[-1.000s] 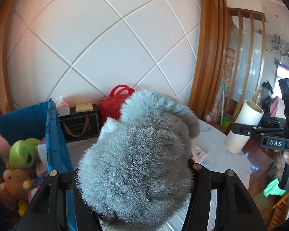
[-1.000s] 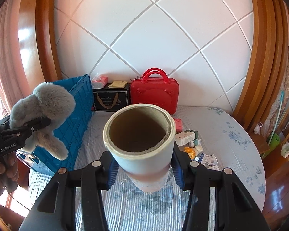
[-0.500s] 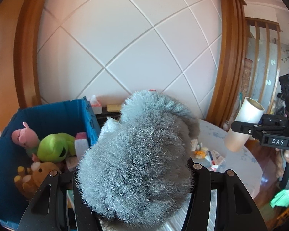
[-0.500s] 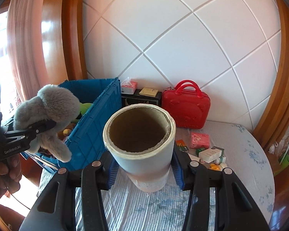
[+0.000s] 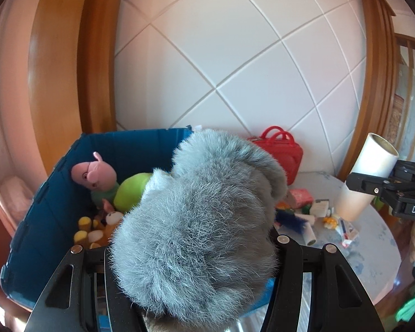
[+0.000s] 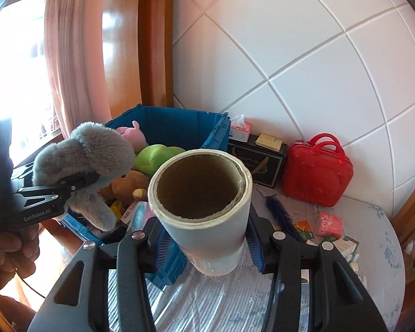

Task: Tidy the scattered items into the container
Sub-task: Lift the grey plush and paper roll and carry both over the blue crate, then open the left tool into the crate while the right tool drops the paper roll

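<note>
My left gripper (image 5: 192, 244) is shut on a grey fluffy plush toy (image 5: 196, 227) and holds it in the air above the near edge of the blue crate (image 5: 41, 207). In the right wrist view the same plush (image 6: 85, 155) hangs over the crate's (image 6: 179, 121) left side. My right gripper (image 6: 204, 235) is shut on a white paper roll with a cardboard core (image 6: 204, 204), held upright above the table to the right of the crate. The roll also shows in the left wrist view (image 5: 365, 177). The crate holds a pink plush (image 5: 92, 173), a green plush (image 5: 132, 191) and a brown bear (image 6: 127, 184).
A red case (image 6: 316, 177), a black box (image 6: 258, 160) and a pink tissue pack (image 6: 240, 128) stand at the wall. A blue feather (image 6: 280, 215), a pink packet (image 6: 327, 225) and small boxes (image 6: 345, 244) lie on the round table (image 6: 379, 276).
Both grippers have swung left toward the crate. The crate's inside now shows fully in the left wrist view, and the plush hangs over it. Both grips are unchanged.
</note>
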`<state>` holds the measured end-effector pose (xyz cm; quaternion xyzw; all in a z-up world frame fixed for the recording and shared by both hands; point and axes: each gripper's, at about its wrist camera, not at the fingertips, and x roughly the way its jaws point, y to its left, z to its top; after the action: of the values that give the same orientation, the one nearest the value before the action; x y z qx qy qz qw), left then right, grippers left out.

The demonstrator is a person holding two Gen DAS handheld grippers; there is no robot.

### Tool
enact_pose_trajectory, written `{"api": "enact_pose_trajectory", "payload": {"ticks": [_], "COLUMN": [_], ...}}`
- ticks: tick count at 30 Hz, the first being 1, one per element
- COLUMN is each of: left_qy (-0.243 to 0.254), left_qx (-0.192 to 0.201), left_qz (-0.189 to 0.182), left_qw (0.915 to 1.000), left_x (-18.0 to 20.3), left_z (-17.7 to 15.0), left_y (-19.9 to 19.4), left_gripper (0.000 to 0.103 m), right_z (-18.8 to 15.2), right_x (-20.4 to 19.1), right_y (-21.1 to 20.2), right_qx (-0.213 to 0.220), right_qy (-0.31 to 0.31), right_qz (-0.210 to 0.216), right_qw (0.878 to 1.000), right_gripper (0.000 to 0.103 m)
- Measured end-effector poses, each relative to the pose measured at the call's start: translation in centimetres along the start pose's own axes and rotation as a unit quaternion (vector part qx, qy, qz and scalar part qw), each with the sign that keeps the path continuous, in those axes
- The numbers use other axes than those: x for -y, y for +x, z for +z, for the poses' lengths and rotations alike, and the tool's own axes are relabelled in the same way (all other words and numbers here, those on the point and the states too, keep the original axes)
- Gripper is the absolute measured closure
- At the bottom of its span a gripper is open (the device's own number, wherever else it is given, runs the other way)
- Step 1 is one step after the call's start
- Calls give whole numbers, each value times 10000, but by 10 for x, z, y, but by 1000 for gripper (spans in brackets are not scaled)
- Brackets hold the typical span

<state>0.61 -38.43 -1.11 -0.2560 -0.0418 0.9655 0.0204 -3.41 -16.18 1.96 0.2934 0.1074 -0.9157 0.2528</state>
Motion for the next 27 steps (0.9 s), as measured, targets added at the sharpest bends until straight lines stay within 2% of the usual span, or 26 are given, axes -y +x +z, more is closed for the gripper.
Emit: {"api": "enact_pose_trajectory", "payload": {"ticks": [11, 20, 27], "left_qy": [-490, -546, -691], "left_qx": [-95, -72, -47], "left_qz": [689, 1117, 1440], "left_qw": [9964, 9922, 9871], "left_x": [-72, -110, -137], "left_z": [-10, -4, 0], "left_y": [-3, -4, -8], "left_gripper": [47, 47, 47], "right_z": [30, 56, 62], "right_x": [-62, -105, -123], "right_y": [38, 62, 75], "right_qx": [-119, -33, -44], "right_qy": [-516, -733, -775], "right_qz": [625, 1043, 1290], "right_qw": [9966, 9918, 9886], "right_gripper": [57, 57, 57]}}
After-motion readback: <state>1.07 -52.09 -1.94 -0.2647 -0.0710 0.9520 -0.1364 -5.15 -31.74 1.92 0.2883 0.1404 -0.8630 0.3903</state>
